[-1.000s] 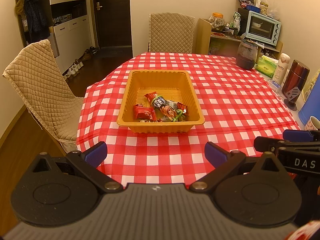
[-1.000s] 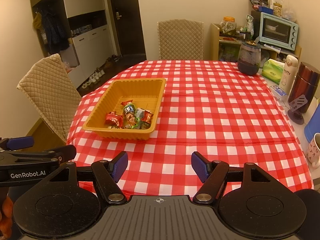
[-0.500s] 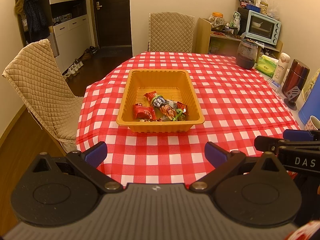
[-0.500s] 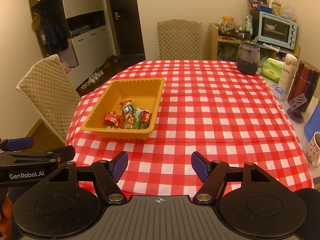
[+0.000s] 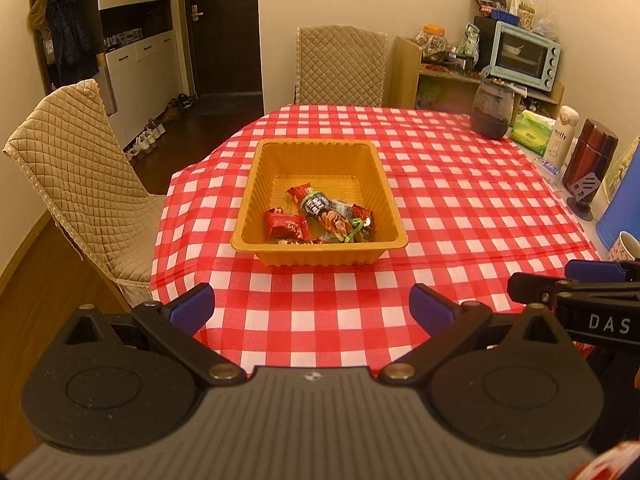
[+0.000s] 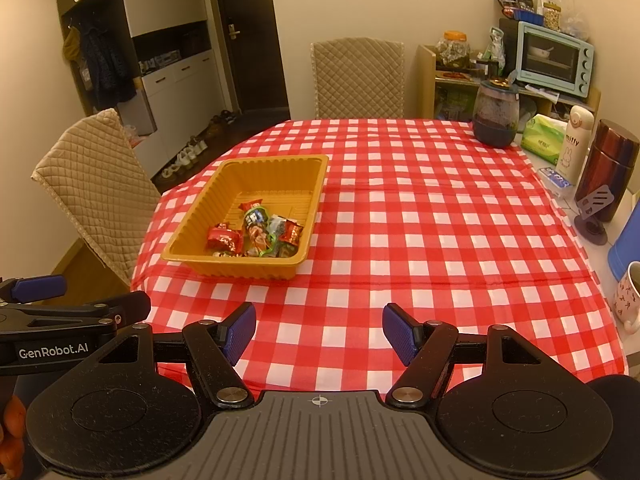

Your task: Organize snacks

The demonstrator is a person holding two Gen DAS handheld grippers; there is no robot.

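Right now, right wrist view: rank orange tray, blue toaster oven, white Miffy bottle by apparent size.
1. orange tray
2. blue toaster oven, farther off, so true size unsure
3. white Miffy bottle

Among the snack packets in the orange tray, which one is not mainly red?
The green-banded packet lying in the middle of the orange tray; the packets beside it, such as the red one at its left, are red.

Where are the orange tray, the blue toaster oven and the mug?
orange tray (image 5: 320,244), left wrist view, near rim.
blue toaster oven (image 6: 551,59), right wrist view, glass door.
mug (image 6: 628,296), right wrist view, patterned side wall.
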